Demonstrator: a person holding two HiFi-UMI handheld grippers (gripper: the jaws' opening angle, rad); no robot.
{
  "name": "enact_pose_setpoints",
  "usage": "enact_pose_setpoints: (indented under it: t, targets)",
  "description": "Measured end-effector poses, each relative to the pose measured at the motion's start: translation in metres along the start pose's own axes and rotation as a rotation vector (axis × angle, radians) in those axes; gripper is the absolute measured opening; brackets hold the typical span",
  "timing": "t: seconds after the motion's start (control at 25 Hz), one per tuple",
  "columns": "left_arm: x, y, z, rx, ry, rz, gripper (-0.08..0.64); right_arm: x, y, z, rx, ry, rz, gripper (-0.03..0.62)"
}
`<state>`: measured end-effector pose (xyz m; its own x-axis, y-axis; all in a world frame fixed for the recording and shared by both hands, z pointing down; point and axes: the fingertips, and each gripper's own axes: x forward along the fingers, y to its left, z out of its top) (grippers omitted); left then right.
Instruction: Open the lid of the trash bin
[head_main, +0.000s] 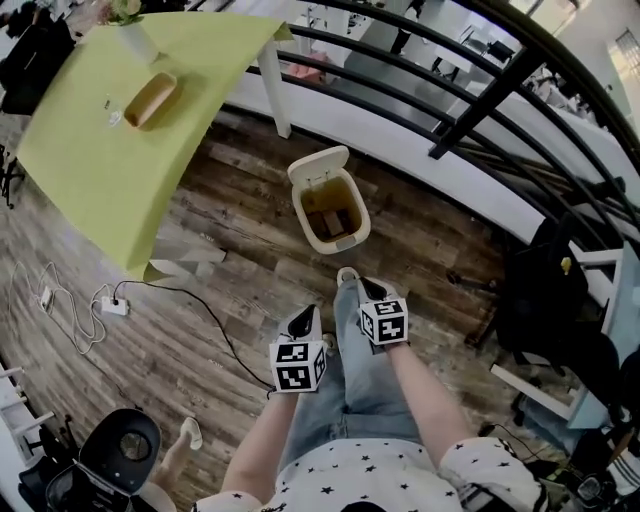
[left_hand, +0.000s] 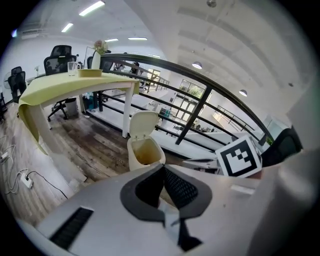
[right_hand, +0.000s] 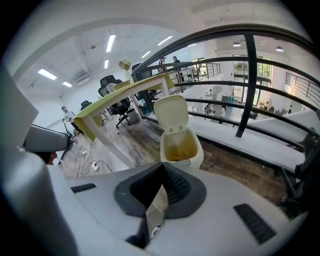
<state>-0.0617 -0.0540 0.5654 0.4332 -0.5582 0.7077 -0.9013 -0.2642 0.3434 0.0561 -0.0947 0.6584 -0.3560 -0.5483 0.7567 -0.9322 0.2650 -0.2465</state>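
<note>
Jaws are resting shut, tip against tip, on the left tool (left_hand: 162, 169) and on the right tool (right_hand: 161, 165) alike, and neither is gripping anything. Both tools are hanging low in front of the person's legs, side by side and pointing forward, with the right tool riding a little further forward than the left.

Ahead of them, roughly along the line both are pointing, the trash bin (head_main: 348, 238) is standing on the wooden floor (head_main: 230, 230). It is standing apart from both tools, and neither is touching it. In the head view the bin is lying ahead of the gap between the two tools, and the right tool is looking the nearer of the pair.

The lid (head_main: 318, 163) is already standing up. It is hinging at the bin's far edge and leaning away from the person, so the mouth is facing open toward the tools, with something brown lying inside. The toe of a shoe (head_main: 347, 275) is sitting just at the bin's near edge, between the bin and the right tool; whether it is pressing a pedal is not showing clearly.

Judging from this, the opening is looking done. Any further reach would be running straight forward and down, most easily from the right side.

Beyond the bin a dark railing (head_main: 450, 100) is running across, and off to the left a surface (head_main: 90, 150) under a yellow-green cover is standing well apart from the bin.
</note>
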Motion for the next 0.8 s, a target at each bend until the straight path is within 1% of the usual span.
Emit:
enact_pose_setpoints:
  t: [0.24, 0.4, 0.56, 0.68, 0.8]
  targets:
    - [-0.041, -0.006, 0.001, -0.040, -0.034, 0.006, 0.011, -0.054, 0.025, 0.000, -0.007, -0.031, 0.012, -0.006]
    - [-0.064, -0.017, -0.002, -0.074, -0.050, -0.009, 0.011, -0.088, 0.037, 0.007, -0.003, -0.075, 0.013, -0.006]
    - [-0.083, -0.028, -0.011, -0.075, -0.050, -0.030, 0.011, -0.119, 0.053, 0.016, -0.009, -0.124, 0.025, -0.006]
    - [-0.098, -0.037, -0.018, -0.071, -0.053, -0.048, 0.011, -0.141, 0.067, 0.021, -0.045, -0.151, 0.039, -0.006]
    - [-0.110, -0.042, -0.016, -0.059, -0.073, -0.060, 0.011, -0.160, 0.078, 0.027, -0.087, -0.178, 0.055, -0.006]
